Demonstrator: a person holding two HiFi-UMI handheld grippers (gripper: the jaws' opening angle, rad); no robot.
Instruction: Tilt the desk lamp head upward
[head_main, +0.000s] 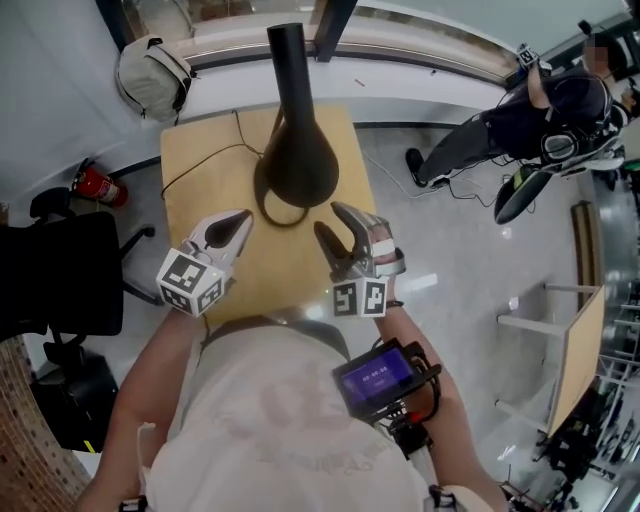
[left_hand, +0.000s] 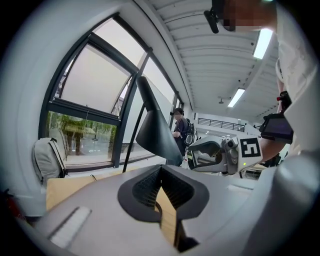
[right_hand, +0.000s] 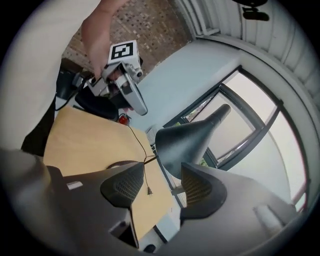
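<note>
Right gripper (head_main: 327, 218) fingers apart, lamp head (head_main: 300, 165) beyond

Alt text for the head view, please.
Black desk lamp with a cone head stands on a wooden table. In front of it, the left gripper is shut and the right gripper open, neither touching the lamp.

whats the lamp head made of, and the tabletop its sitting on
Lamp head: probably metal or hard plastic with a matte black finish. It is a smooth, seamless cone with only a dull sheen, so the look leaves it open.
Tabletop: pale wood or a wood-look laminate. It is flat, evenly light tan and satin, with no clear grain visible, so laminate board seems likelier.
</note>
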